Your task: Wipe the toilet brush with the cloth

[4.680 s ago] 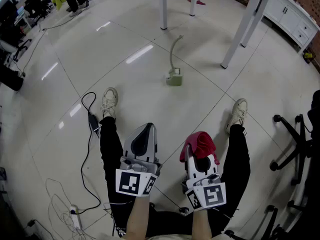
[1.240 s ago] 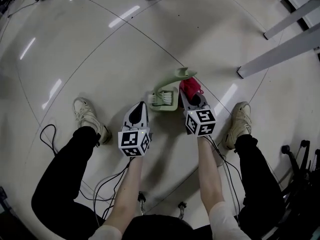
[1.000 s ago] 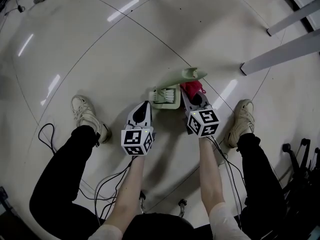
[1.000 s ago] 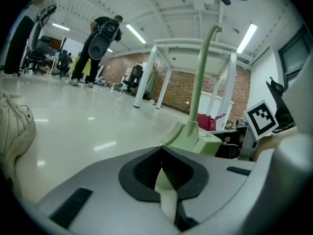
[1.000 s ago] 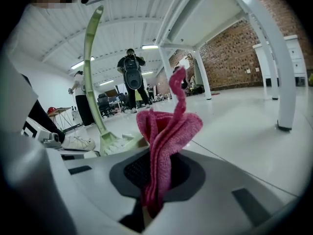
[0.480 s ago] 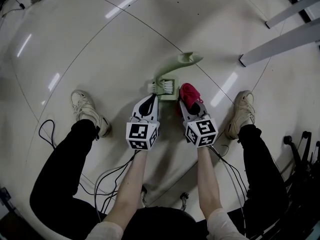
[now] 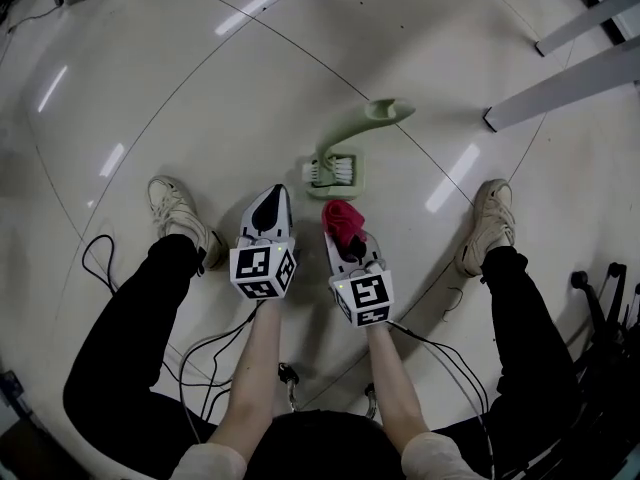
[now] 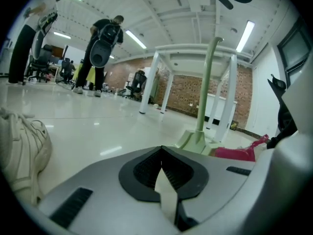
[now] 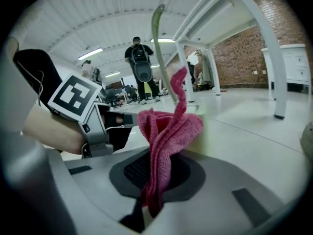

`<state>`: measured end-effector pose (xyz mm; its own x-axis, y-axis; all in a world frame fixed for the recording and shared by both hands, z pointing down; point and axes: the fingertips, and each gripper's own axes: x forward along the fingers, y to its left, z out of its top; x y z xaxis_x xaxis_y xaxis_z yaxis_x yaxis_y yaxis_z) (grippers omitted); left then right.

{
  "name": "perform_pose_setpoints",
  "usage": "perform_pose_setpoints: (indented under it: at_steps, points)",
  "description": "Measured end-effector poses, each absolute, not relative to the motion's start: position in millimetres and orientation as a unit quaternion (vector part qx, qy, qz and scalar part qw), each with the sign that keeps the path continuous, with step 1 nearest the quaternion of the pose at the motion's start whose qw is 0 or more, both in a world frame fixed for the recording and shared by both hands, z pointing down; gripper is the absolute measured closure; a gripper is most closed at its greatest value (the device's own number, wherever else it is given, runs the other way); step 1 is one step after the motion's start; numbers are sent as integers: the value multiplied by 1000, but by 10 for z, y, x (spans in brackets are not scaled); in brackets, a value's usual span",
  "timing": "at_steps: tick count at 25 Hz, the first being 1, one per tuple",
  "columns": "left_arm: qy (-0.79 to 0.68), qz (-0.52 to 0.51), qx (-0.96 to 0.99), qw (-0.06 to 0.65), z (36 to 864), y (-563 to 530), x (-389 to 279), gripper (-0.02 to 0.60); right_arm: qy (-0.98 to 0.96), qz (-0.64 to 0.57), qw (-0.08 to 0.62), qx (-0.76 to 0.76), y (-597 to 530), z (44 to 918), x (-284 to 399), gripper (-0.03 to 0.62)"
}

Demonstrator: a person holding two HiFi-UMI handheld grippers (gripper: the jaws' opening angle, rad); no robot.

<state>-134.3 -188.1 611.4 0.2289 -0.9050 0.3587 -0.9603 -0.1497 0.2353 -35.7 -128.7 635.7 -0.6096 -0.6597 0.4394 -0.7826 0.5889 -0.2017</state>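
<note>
Head view: right gripper (image 7: 347, 236) jaws pinch red cloth (image 7: 343, 219) near toilet brush (image 7: 345, 148).

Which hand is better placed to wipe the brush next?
Right. The right gripper is shut on the cloth, just short of the brush. The left gripper is shut and empty.

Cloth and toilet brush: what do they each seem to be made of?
The cloth looks like pink-red terry or microfibre: it has a fuzzy nap and hangs in soft, limp folds. The toilet brush seems to be moulded plastic: pale green, with a smooth, one-piece curved handle and a faint sheen.
</note>
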Motion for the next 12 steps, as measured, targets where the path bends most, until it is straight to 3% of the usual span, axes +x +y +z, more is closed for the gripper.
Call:
perform_pose_setpoints:
  at_steps: [6,12]
  points:
    - [-631,73,744,209,6181,-1832,-1599,577,-885,178,194,383,-1459,6535,-1006,562]
    - [-631,71,743,210,6200,-1850,-1603,577,-886,159,197,389,-1590,6455,-873,562]
